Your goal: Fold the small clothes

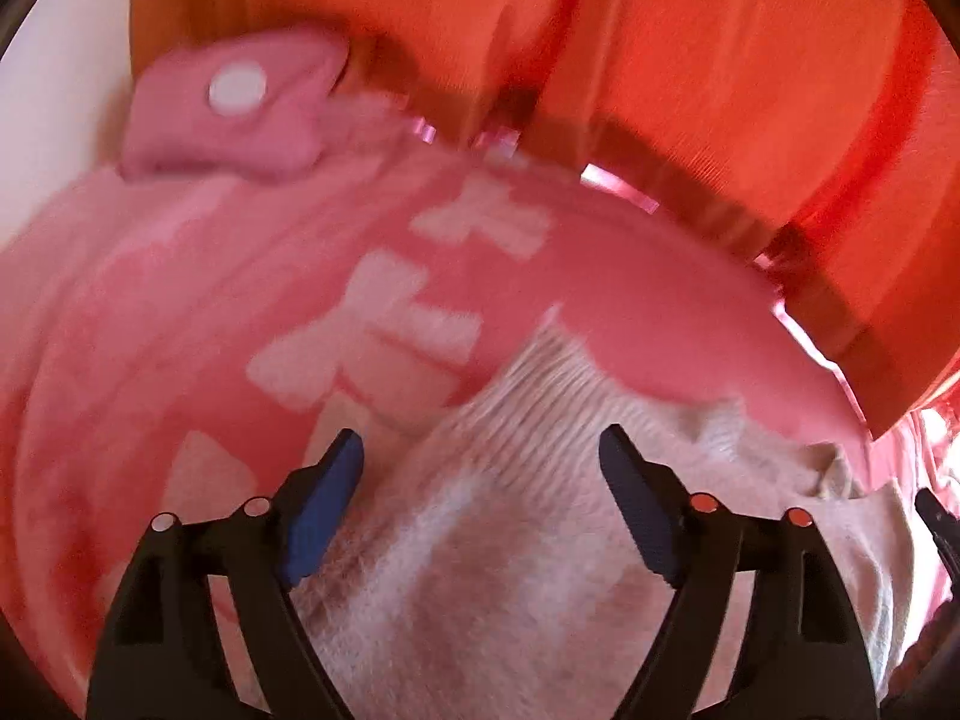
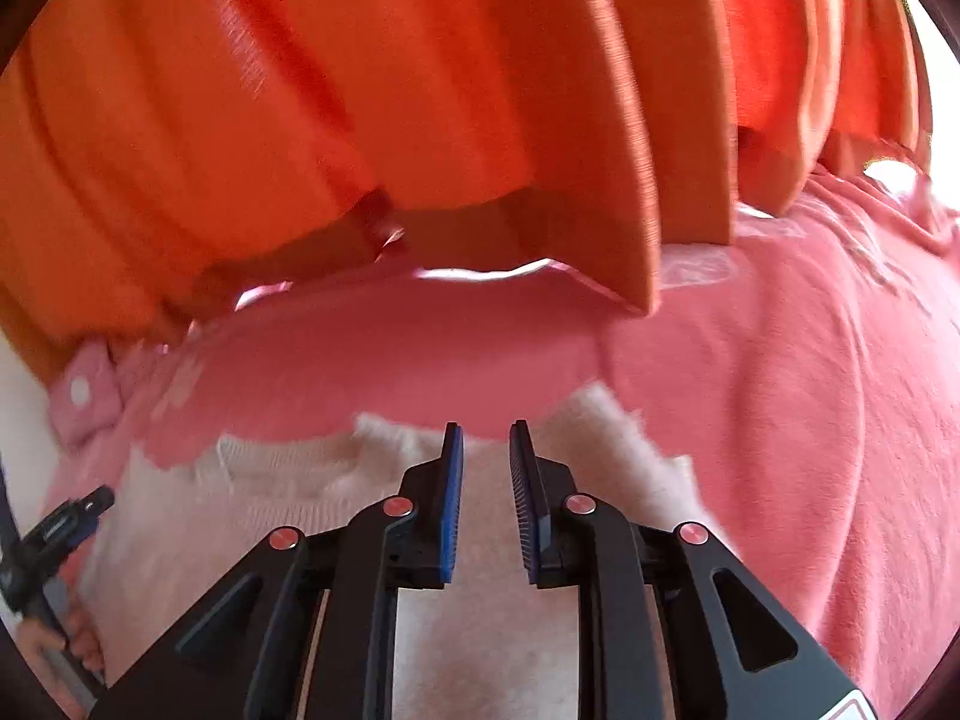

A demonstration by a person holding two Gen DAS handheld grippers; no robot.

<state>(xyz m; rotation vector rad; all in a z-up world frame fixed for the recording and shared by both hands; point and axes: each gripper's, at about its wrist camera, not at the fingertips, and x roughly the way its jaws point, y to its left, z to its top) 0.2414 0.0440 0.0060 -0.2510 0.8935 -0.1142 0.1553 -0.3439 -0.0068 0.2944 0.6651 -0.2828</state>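
Observation:
A small cream knitted garment [image 1: 510,510] lies on a pink blanket [image 1: 240,300] with pale bow shapes. My left gripper [image 1: 480,444] is open wide just above the garment, its jaws to either side of the ribbed part. In the right wrist view the same garment [image 2: 480,630] lies under my right gripper [image 2: 486,438], whose jaws stand a narrow gap apart with nothing between them. The left gripper [image 2: 66,522] shows at the far left edge of the right wrist view, over the garment's left side.
Orange pleated curtains [image 2: 360,90] hang along the far edge of the pink blanket [image 2: 780,390]. A folded pink item with a white dot [image 1: 240,102] lies at the blanket's far left corner. A white wall [image 1: 48,108] is at the left.

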